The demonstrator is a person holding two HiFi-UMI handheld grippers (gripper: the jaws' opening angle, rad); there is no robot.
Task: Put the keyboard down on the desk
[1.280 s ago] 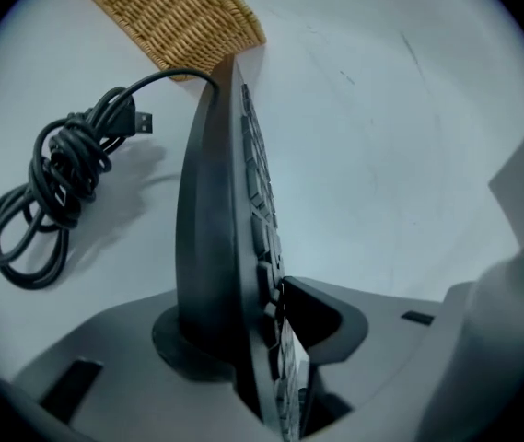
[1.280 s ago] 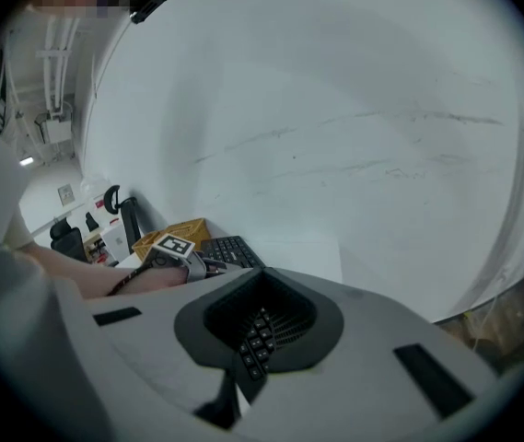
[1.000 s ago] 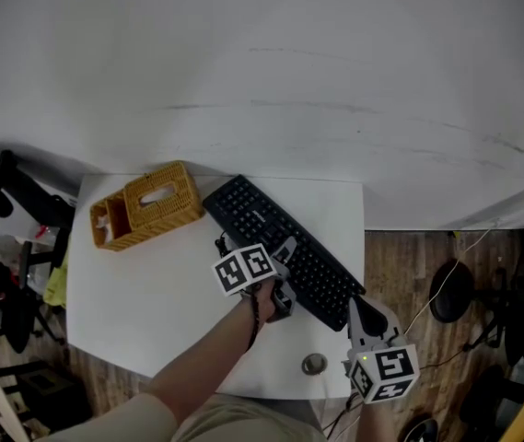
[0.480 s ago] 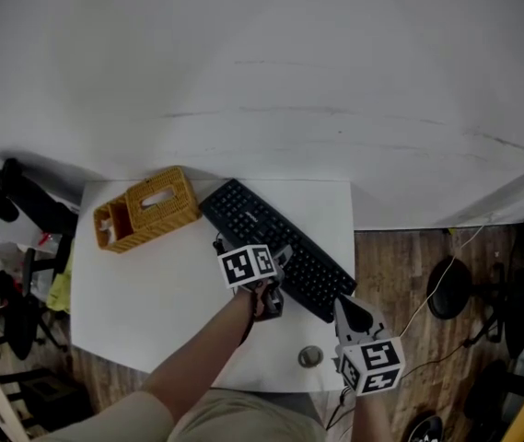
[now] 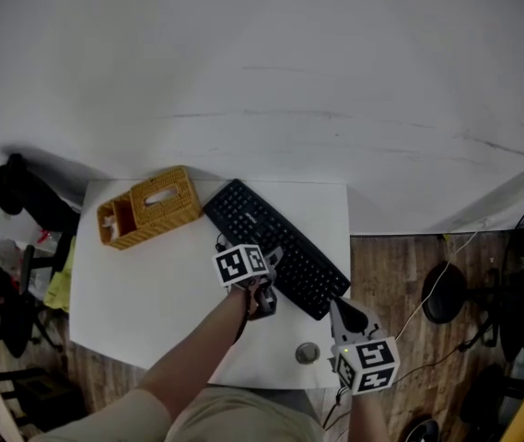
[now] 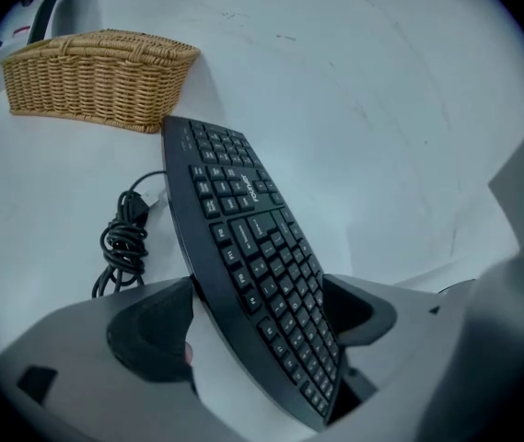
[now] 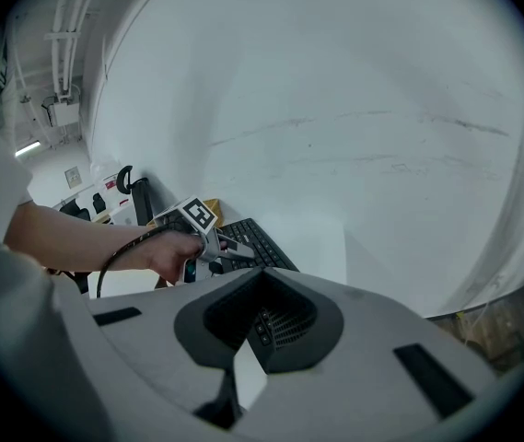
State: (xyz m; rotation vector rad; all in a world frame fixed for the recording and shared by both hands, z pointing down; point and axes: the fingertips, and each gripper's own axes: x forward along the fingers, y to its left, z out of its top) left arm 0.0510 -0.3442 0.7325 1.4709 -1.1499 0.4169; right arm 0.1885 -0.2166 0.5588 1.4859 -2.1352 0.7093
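The black keyboard [image 5: 275,242] lies slantwise on the white desk [image 5: 151,284], with its right end at the desk's right edge. My left gripper [image 5: 275,258] straddles its near long edge. In the left gripper view the keyboard [image 6: 252,247] passes between the wide jaws of the left gripper [image 6: 262,316], with gaps on both sides, so this gripper is open. My right gripper [image 5: 343,309] is at the keyboard's right end. In the right gripper view the jaws of the right gripper [image 7: 266,320] stand close together with a few keys showing between them. The rest of the keyboard [image 7: 252,238] shows beyond.
A wicker basket [image 5: 151,205] stands at the desk's back left, next to the keyboard's far end. The coiled black cable [image 6: 123,242] lies left of the keyboard. A small round metal thing [image 5: 308,352] sits near the front edge. Wooden floor and a fan base [image 5: 450,293] lie to the right.
The whole view has shifted a little. The keyboard stays flat on the desk, with both grippers at the same places on it. The right gripper has drifted slightly left.
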